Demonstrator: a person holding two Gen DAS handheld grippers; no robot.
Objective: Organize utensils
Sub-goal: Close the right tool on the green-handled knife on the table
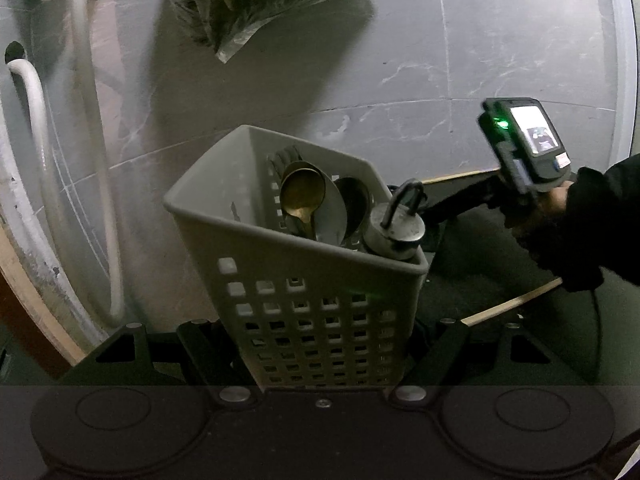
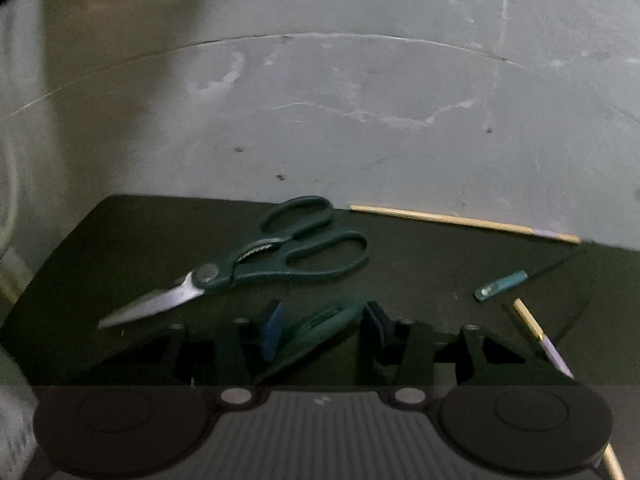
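Utensils sit partly sorted; the grey perforated basket (image 1: 320,280) is clamped between the fingers of the left hand-held gripper (image 1: 324,344), tilted, with spoons (image 1: 304,196) and a metal padlock (image 1: 396,228) standing in it; a clear plastic bag (image 1: 248,4) lies on the grey marbled floor (image 1: 480,60) beyond, and white hoses (image 1: 92,140) run along the left; the other gripper's body, with its lit screen, shows at the right in a dark-sleeved hand (image 1: 556,200).

On the dark surface (image 2: 120,240) the right hand-held gripper (image 2: 324,332) has its fingers either side of a green-handled tool (image 2: 320,328); whether the pads press on it I cannot tell, the view being blurred; green-handled scissors (image 2: 256,264) lie just beyond, blades pointing left; a small teal clip (image 2: 500,285) lies to the right; one wooden chopstick (image 2: 460,220) rests along the far edge of the surface, another (image 2: 536,332) near the gripper's right side.
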